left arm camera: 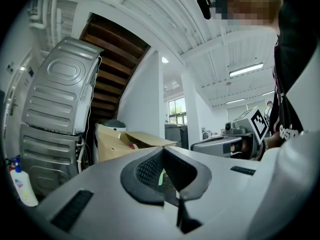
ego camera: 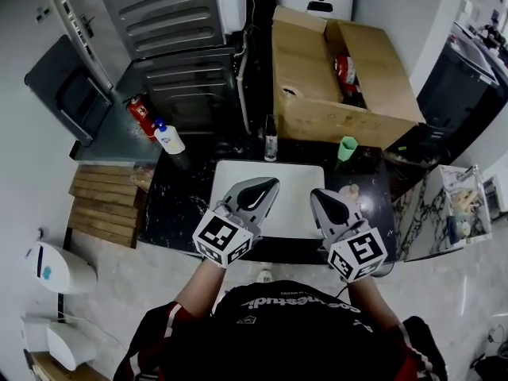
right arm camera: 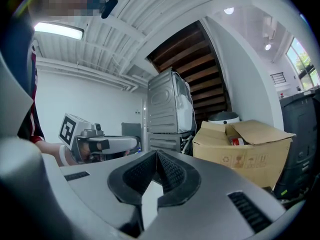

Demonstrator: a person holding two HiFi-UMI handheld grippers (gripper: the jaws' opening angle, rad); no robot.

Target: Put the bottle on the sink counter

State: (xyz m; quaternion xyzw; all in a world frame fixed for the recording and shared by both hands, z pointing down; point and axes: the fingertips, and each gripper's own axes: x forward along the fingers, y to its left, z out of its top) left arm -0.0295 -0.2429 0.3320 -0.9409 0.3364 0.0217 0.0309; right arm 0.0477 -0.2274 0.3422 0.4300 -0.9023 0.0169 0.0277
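We have yet to begin the reach: our left gripper (ego camera: 263, 187) and right gripper (ego camera: 324, 197) hover over the sink (ego camera: 295, 175), both pressed together on nothing. The bottle (ego camera: 168, 137) stands by the counter's (ego camera: 181, 201) far left corner, so next we must spread the left jaws and reach there

Surfaces and finishes
Glossy black counter (ego camera: 178, 205) around smooth white sink (ego camera: 298, 182); matt cardboard box (ego camera: 317, 101) far right; ribbed grey metal machine (ego camera: 178, 10) far left; wooden slats (ego camera: 103, 201) left.
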